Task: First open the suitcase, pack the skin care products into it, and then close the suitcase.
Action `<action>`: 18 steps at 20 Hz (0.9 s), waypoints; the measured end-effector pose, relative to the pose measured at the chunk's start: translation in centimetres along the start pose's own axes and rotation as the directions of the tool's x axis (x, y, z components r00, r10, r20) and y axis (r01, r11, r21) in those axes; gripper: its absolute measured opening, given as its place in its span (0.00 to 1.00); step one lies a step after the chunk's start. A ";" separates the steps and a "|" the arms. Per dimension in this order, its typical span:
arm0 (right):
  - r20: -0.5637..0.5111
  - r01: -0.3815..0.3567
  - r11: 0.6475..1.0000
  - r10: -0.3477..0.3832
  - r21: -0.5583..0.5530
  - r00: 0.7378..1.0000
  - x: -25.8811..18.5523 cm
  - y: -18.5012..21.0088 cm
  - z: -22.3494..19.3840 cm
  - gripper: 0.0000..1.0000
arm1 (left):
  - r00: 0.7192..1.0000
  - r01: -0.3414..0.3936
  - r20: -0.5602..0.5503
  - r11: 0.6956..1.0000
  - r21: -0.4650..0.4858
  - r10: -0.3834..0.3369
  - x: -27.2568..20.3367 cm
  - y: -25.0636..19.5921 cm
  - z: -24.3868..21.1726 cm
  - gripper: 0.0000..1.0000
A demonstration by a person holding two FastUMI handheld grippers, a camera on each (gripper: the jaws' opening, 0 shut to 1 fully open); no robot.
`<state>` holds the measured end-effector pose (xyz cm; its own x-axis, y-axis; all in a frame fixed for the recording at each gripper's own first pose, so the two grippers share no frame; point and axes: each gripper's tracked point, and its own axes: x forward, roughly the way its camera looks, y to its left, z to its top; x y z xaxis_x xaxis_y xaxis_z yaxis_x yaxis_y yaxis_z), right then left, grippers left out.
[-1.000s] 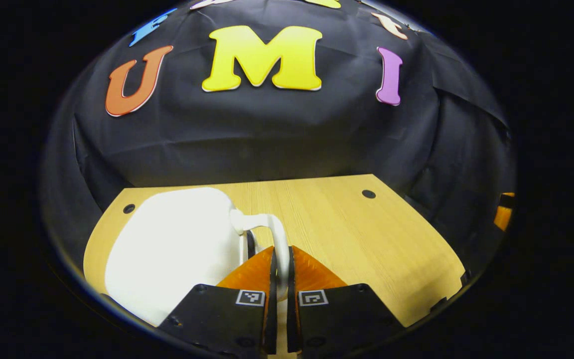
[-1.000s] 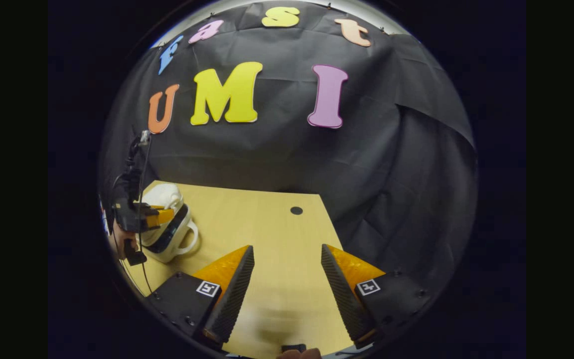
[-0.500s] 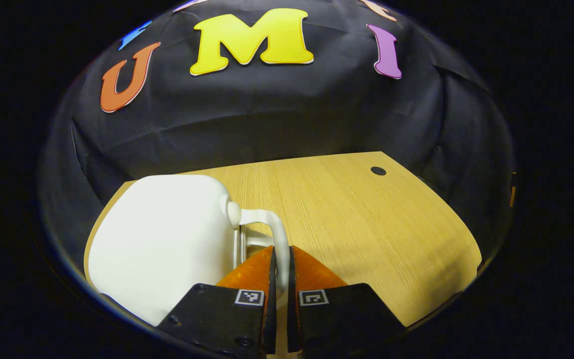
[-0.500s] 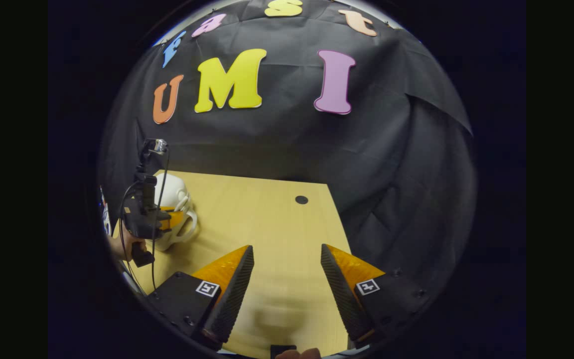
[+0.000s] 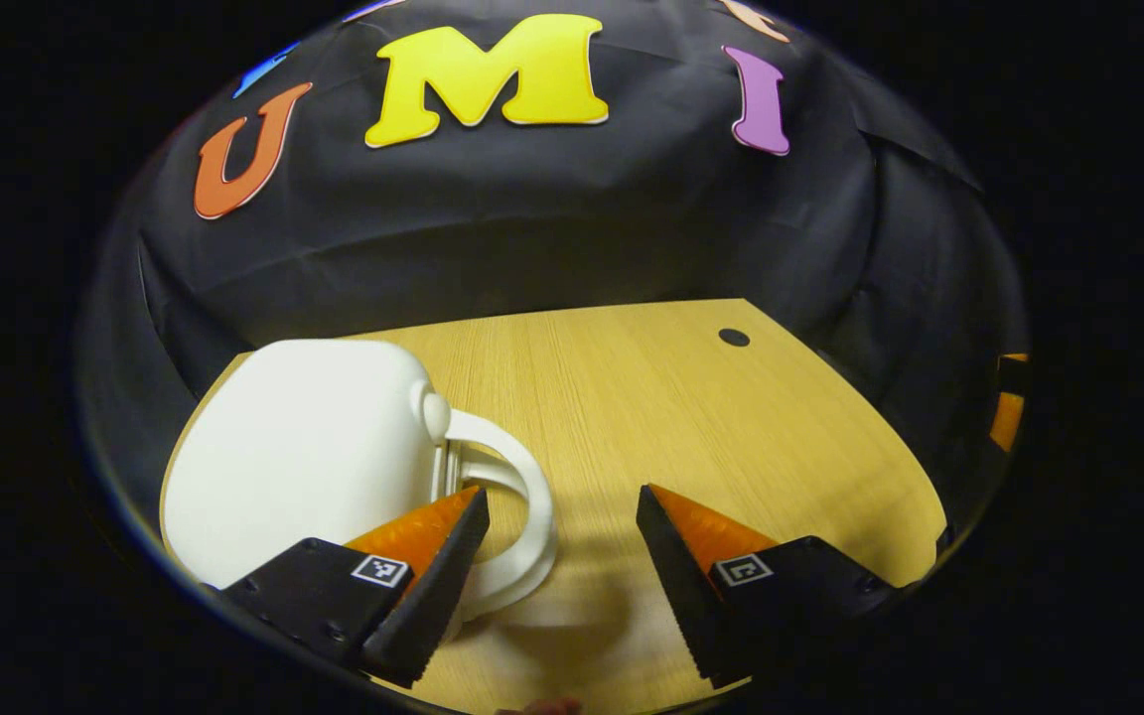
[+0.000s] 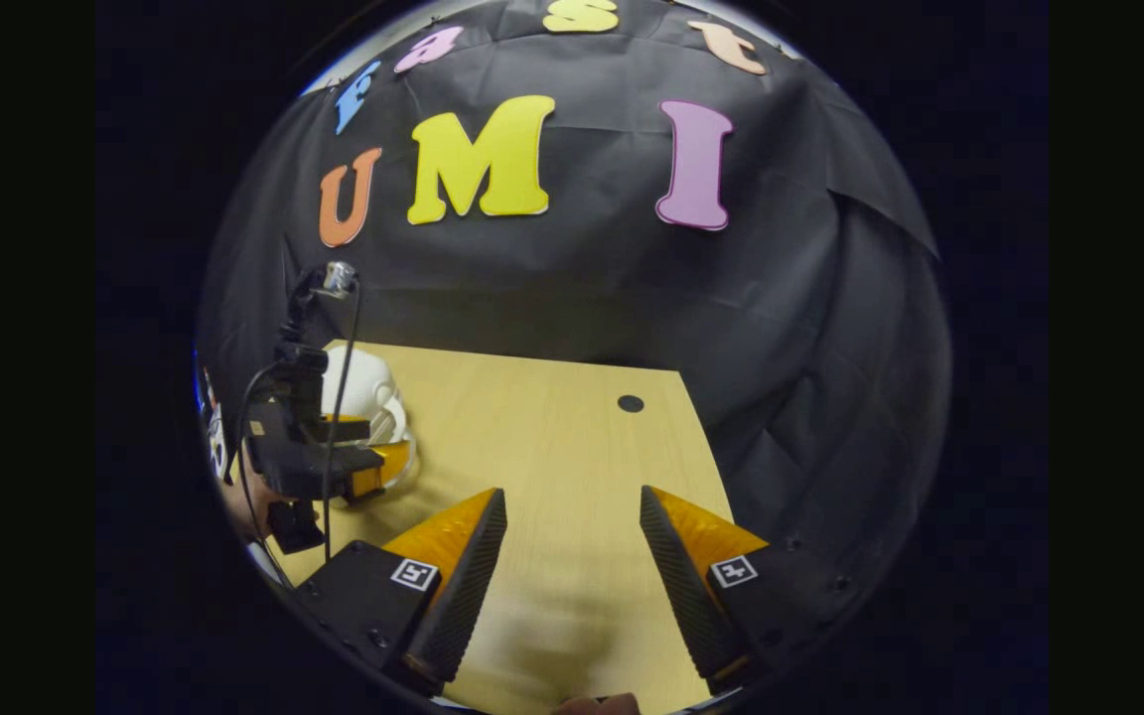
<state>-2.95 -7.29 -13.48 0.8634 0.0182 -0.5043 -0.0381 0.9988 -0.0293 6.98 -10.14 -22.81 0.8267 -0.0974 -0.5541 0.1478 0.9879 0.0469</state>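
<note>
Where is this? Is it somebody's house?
Probably not a house; it looks like a recording booth. A black cloth wall hangs behind a bare wooden table. A small white suitcase sits on it, and a person's hand holds a gripper there.

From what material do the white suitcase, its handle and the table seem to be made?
The white suitcase looks like hard moulded plastic: a smooth, matte, rounded shell with no visible seams or fabric folds. Its handle seems the same plastic, a stiff curved loop with a soft sheen. The table looks like wood or wood-pattern laminate, with fine straight grain lines; which one cannot be told.
</note>
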 end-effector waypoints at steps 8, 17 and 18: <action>0.234 -0.065 0.998 0.061 0.012 0.970 -1.3 8.6 10.2 0.81 | 0.907 -0.149 0.386 0.986 -0.080 0.169 -12.4 8.8 14.0 0.97; 0.461 -0.070 0.997 0.056 0.013 0.886 -4.3 14.5 17.5 0.81 | 0.806 -0.178 0.545 0.973 -0.149 0.231 -19.5 13.4 18.9 0.96; 0.471 -0.061 0.998 0.047 0.014 0.881 -4.6 14.5 17.9 0.79 | 0.807 -0.172 0.545 0.973 -0.153 0.229 -19.6 13.4 18.8 0.96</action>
<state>1.50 7.94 3.84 0.9957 0.0839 -0.0387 -0.0835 0.9964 0.0133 2.93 2.74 4.31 0.9965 0.0814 0.0170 -0.0816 0.9966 0.0137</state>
